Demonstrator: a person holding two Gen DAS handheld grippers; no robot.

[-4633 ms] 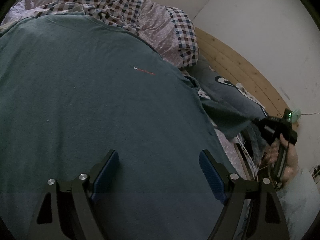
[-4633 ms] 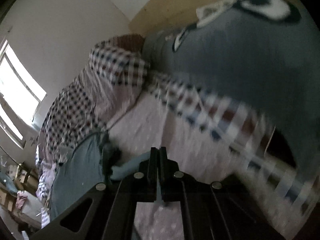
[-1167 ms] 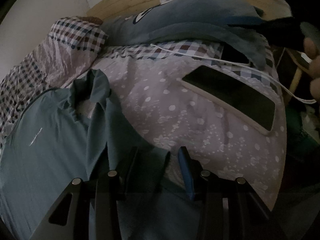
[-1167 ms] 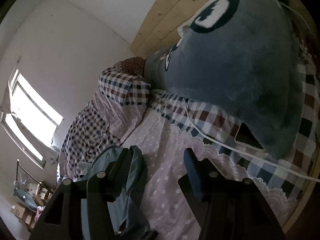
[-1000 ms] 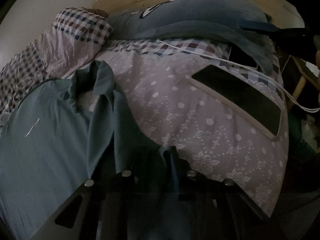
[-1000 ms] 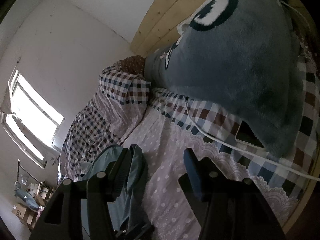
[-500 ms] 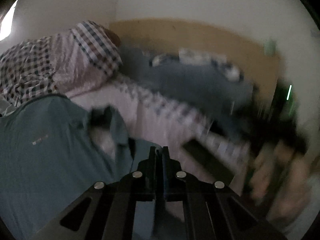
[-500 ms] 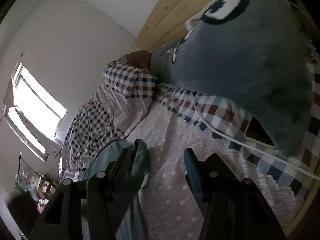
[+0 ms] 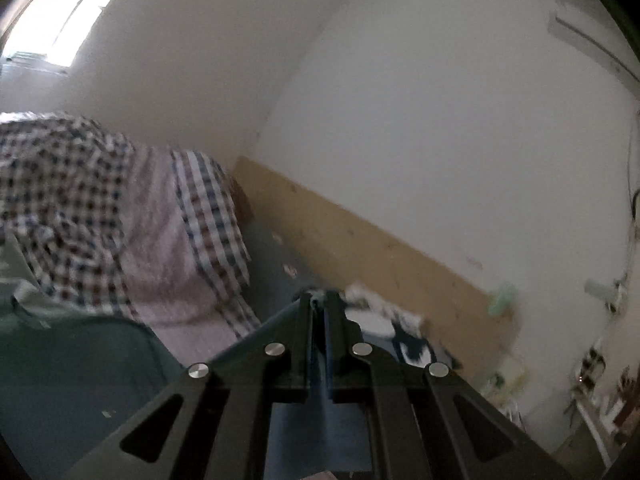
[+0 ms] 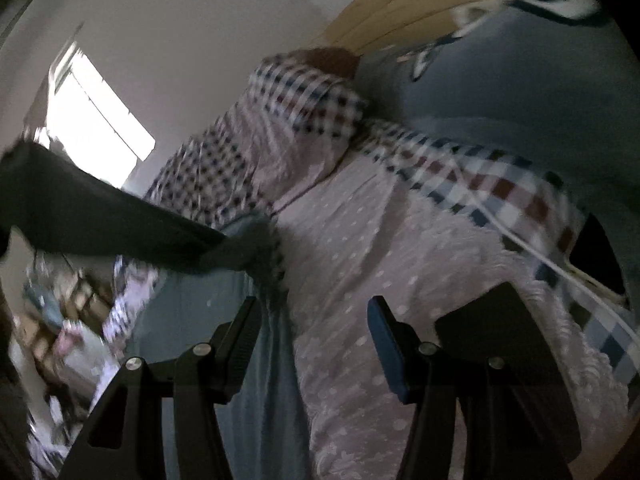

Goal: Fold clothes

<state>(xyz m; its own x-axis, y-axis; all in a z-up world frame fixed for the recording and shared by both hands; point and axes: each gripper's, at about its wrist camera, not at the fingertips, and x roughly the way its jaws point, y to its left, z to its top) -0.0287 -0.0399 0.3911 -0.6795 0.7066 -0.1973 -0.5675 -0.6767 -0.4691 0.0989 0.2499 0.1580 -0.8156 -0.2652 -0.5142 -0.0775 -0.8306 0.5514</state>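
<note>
— While the left gripper is clamped tight on an edge of the teal shirt, why hold it so high?
— Probably to carry that edge over for a fold; most of the shirt lies on the dotted bedsheet.
— And the right gripper?
— Jaws apart, holding nothing, low over shirt and sheet, perhaps ready to pin the crease.

Bed (dotted pink sheet) bears teal shirt, checked quilt, grey plush.
</note>
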